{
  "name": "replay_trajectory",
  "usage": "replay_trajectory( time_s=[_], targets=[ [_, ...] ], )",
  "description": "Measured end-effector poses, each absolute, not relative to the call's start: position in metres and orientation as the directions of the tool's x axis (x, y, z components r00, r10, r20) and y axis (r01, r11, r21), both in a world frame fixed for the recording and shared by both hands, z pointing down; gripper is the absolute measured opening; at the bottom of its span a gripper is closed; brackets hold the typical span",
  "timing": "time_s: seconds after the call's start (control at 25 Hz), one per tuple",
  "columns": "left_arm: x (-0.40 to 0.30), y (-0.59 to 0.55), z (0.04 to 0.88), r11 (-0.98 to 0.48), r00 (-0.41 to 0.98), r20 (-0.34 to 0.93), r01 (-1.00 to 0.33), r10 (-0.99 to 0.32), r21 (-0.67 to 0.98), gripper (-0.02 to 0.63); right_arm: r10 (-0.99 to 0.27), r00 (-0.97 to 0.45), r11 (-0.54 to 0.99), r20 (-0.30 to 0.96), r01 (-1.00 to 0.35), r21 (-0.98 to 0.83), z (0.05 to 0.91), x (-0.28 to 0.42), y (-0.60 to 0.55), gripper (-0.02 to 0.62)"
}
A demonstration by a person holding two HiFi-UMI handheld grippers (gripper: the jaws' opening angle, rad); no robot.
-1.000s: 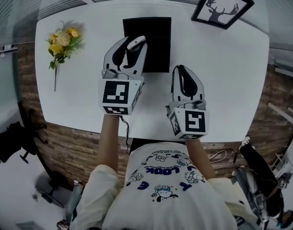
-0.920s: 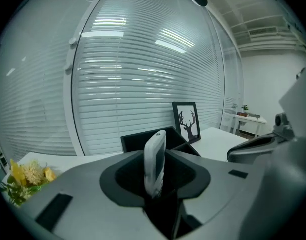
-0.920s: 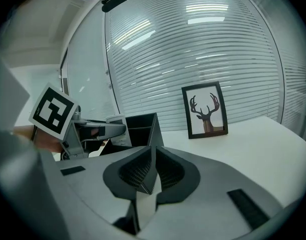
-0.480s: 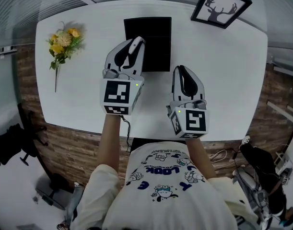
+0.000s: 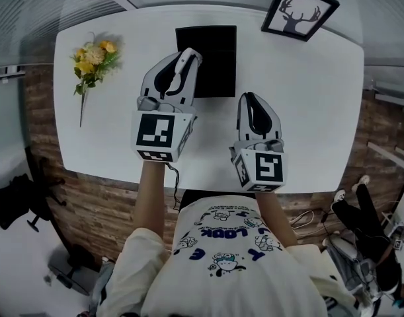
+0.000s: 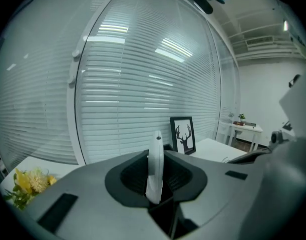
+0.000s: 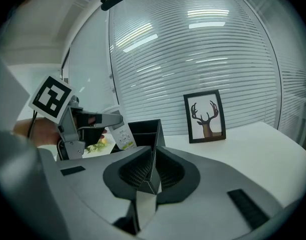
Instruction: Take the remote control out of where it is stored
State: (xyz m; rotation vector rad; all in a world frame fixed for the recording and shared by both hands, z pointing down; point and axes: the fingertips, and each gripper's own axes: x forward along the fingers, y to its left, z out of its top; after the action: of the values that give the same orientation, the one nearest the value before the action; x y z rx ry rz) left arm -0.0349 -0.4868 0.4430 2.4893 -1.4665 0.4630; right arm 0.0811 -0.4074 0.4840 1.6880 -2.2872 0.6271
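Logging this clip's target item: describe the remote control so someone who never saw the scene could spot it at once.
On the white table, find the black storage box left of the framed deer picture. At the box's left side the left gripper, jaws just closing, holds the remote control: slim, white, with buttons, unlike the bulky gripper and dark box.

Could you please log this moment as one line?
left gripper: jaws just closing, gripping remote | remote: by box | right gripper: shut, empty

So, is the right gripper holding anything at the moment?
No, the right gripper has its jaws closed together with nothing between them.
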Motion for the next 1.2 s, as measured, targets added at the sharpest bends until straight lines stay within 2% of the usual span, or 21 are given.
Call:
replay_trajectory(
  time_s=[0.48, 1.2],
  targets=[
    [-0.042, -0.459, 0.371, -0.474, 0.458, 0.251, -0.88, -0.853, -0.004, 0.077, -0.88, -0.309, 0.255, 0.362, -0.948, -0.189, 0.445, 0.075, -0.387, 0.046],
    [-0.078, -0.341, 0.359, -0.349, 0.347, 0.252, -0.936, -0.904, 0.035, 0.077, -0.914, -0.322, 0.293, 0.248, -0.944, -0.149, 0.386, 0.052, -0.318, 0.046]
  ],
)
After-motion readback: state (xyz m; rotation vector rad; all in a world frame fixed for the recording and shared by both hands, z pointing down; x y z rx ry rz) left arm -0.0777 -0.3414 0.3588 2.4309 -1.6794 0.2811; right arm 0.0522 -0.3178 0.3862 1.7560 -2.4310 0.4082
